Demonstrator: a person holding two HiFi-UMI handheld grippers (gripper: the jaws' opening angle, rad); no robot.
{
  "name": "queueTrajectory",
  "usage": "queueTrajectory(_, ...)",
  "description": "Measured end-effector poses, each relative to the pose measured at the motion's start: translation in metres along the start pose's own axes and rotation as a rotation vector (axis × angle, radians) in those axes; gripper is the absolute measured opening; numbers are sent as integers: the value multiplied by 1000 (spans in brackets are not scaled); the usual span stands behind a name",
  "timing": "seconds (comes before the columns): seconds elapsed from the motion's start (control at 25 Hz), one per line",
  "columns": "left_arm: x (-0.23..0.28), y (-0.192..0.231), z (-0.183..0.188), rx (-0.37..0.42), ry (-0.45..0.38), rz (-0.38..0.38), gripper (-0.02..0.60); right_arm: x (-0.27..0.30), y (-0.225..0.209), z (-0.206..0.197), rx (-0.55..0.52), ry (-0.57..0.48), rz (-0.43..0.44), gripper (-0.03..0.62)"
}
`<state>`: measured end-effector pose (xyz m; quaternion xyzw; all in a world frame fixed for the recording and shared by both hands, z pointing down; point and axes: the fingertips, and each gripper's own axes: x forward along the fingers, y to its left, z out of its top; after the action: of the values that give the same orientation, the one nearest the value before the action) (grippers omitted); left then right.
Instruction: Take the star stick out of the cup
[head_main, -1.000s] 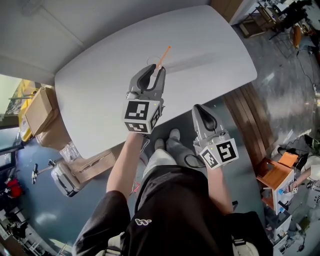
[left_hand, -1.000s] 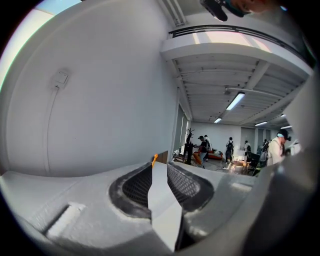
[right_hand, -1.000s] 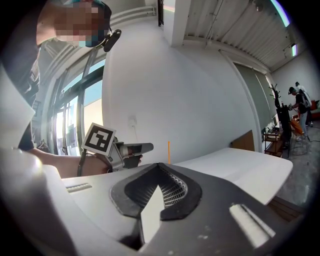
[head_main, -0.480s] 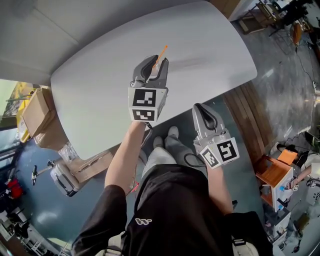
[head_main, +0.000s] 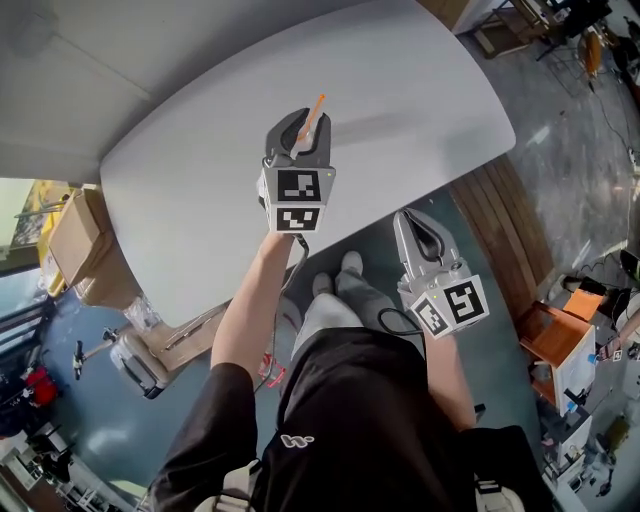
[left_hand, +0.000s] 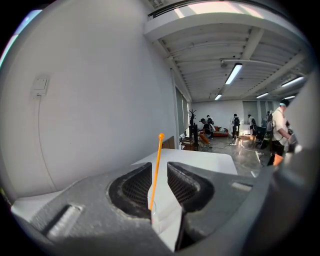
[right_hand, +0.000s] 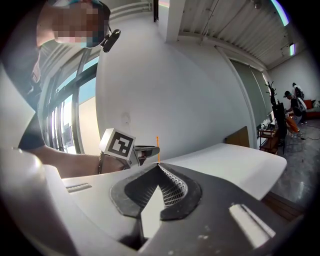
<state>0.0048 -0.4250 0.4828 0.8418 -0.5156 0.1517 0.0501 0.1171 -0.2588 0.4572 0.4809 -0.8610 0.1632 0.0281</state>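
White table stretches far ahead, where the left claw hangs open around the orange stick standing in a clear cup, the right claw closed and empty nearer; an off-centre squeeze could topple the cup.

Star stick foot (star end) unseen

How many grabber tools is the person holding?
2. The left gripper is over the white table, around the orange stick; the right gripper hangs off the table's edge.
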Motion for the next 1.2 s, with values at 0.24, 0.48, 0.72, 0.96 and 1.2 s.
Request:
queueTrajectory(0.24,9,-1,-10,48,27,7,103,0,1,-2,0,9,5,6)
queueTrajectory(0.48,16,1,-15,46,28,52,60,-4,-2,-5,-11,27,1,6)
queueTrajectory(0.72,11,5,-11,69,-7,98,17,-10,-4,-3,-24,28,-4,6)
queueTrajectory(0.96,2,2,3,102,-38,103,17,-14,-1,-3,-33,31,7,6)
queueTrajectory(1.2,-11,6,17,57,-57,100,17,-13,9,-3,-56,34,29,6)
